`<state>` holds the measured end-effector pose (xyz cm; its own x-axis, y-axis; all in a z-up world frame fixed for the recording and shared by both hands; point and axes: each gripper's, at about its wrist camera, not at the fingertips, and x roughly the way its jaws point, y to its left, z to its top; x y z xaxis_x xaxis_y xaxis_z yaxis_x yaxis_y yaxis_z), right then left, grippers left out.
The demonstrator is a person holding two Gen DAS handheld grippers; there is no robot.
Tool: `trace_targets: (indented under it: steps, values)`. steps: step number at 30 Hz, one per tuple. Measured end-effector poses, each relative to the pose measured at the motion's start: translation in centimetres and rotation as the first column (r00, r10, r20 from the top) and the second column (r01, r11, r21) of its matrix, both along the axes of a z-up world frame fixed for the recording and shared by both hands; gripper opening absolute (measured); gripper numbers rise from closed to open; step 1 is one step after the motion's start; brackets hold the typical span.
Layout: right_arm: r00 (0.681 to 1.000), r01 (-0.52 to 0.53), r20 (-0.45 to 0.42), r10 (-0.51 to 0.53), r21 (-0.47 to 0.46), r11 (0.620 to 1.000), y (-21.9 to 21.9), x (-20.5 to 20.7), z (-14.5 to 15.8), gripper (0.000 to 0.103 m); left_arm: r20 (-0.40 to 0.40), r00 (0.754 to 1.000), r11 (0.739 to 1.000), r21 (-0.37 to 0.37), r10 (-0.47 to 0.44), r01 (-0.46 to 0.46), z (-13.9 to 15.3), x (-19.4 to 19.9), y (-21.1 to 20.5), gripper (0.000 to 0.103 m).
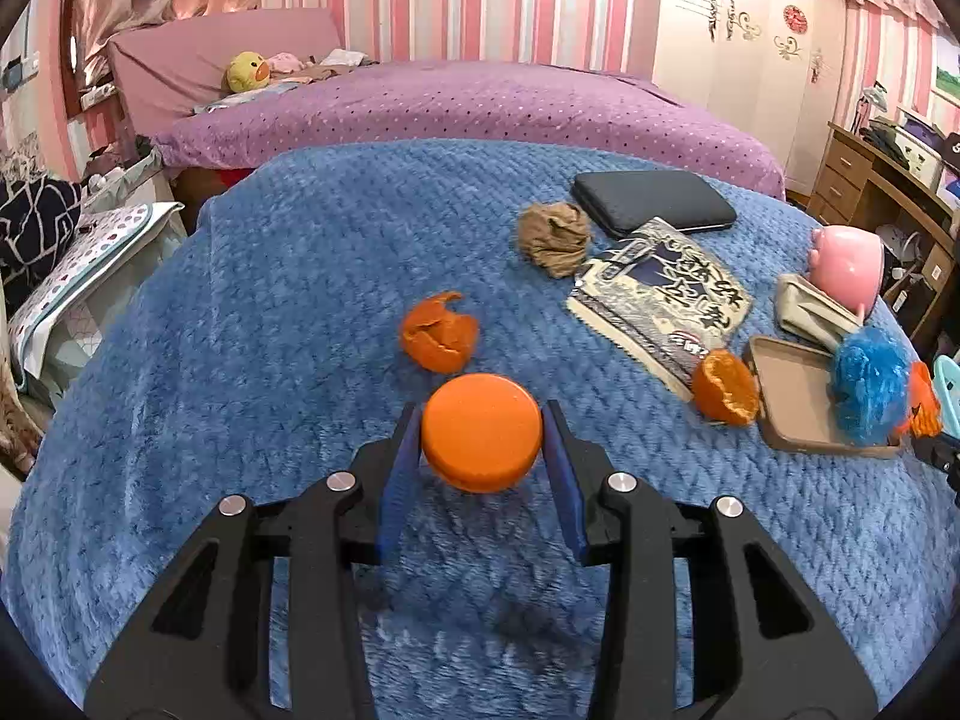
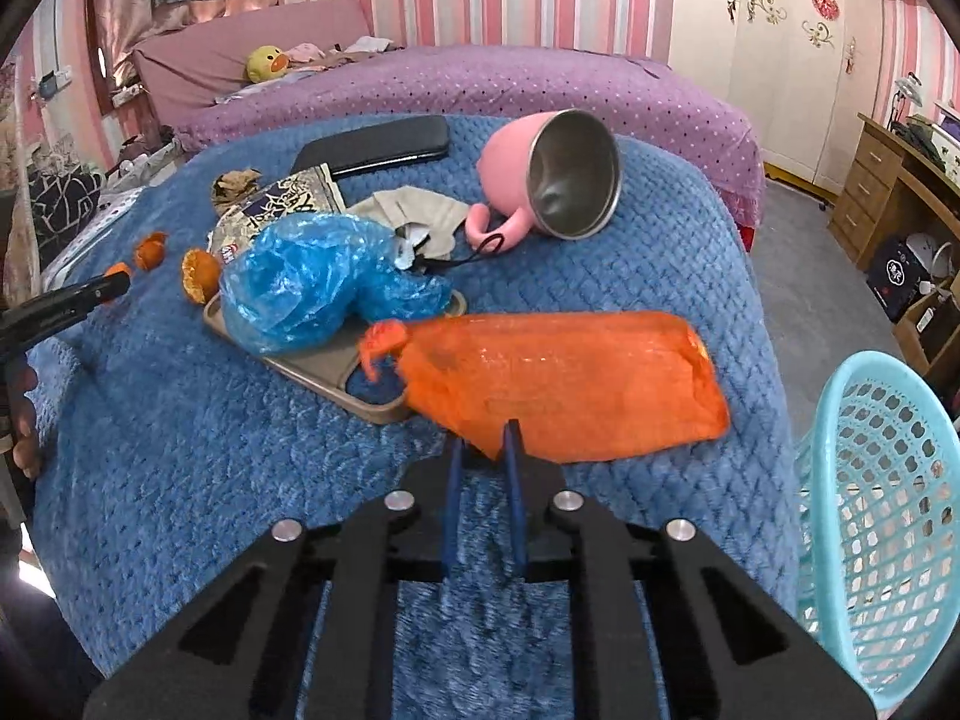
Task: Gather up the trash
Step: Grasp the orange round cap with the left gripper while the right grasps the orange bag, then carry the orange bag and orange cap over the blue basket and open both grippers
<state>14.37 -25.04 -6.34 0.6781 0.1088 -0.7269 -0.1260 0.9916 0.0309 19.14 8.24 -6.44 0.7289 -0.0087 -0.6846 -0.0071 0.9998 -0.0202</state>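
Note:
In the left wrist view my left gripper [image 1: 483,420] is shut on a round orange lid [image 1: 480,438], its blue pads pressing both sides just above the blue blanket [image 1: 240,360]. An orange peel [image 1: 441,333] lies right beyond it and another peel [image 1: 723,387] by a book [image 1: 660,294]. Crumpled brown paper [image 1: 552,237] sits farther back. In the right wrist view my right gripper [image 2: 483,438] is shut on the near edge of an orange mesh bag [image 2: 570,384]. A crumpled blue plastic bag [image 2: 318,282] rests on a brown tray [image 2: 372,405] just behind it.
A teal plastic basket [image 2: 882,510] stands off the blanket's right edge. A tipped pink mug [image 2: 552,174], beige cloth [image 2: 420,210] and black case [image 2: 384,147] lie at the back. Behind them is a purple bed [image 2: 480,84], and a wooden desk [image 2: 888,180] stands far right.

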Motion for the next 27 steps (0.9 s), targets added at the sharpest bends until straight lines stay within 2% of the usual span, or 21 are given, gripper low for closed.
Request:
trace_targets:
  steps: [9,11,13,16,17,18,19,22,24,27]
  values:
    - [0.999,0.038,-0.013,-0.037,0.039,0.999,-2.2,0.5,-0.2,0.015,0.002,1.000,1.000,0.014,-0.011,0.011,0.0,0.0,-1.2,0.039]
    - [0.999,0.037,-0.013,-0.036,0.029,0.999,-2.1,0.8,-0.3,0.023,0.002,1.000,1.000,0.016,-0.012,0.012,0.0,0.0,-1.3,0.039]
    - [0.999,0.037,-0.006,-0.037,0.023,0.999,-1.9,1.0,-0.3,0.051,-0.002,1.000,1.000,0.017,-0.010,0.010,-0.1,0.0,-1.2,0.039]
    - [1.000,0.028,-0.011,-0.028,0.010,1.000,-1.5,1.7,-0.5,0.053,-0.006,1.000,1.000,0.011,-0.006,0.006,-0.2,0.1,-1.1,0.039]
    - [1.000,0.025,-0.016,-0.025,0.010,1.000,-1.5,1.8,-0.6,0.052,-0.008,1.000,1.000,0.009,-0.005,0.005,-0.3,0.2,-1.0,0.039]
    - [1.000,0.020,-0.020,-0.020,0.009,1.000,-1.4,2.0,-0.7,0.046,-0.009,1.000,1.000,0.009,-0.003,0.003,-0.3,0.2,-1.0,0.039]
    - [1.000,0.014,-0.020,-0.014,0.005,1.000,-1.3,2.1,-0.8,0.031,-0.008,1.000,1.000,0.009,-0.002,0.002,-0.2,0.2,-1.0,0.039]
    - [1.000,0.009,0.005,-0.009,0.007,1.000,-1.5,2.0,-0.2,0.009,-0.005,1.000,1.000,0.014,-0.002,0.003,-0.2,0.2,-1.1,0.039]
    - [1.000,0.013,0.025,-0.012,-0.002,1.000,-1.7,1.6,0.3,0.004,0.001,1.000,1.000,0.024,-0.001,0.000,-0.1,0.1,-1.2,0.039]
    - [0.998,0.023,0.066,-0.022,-0.001,1.000,-2.5,1.0,1.3,0.003,0.012,1.000,1.000,0.019,-0.001,0.001,0.3,-0.2,-1.6,0.039]
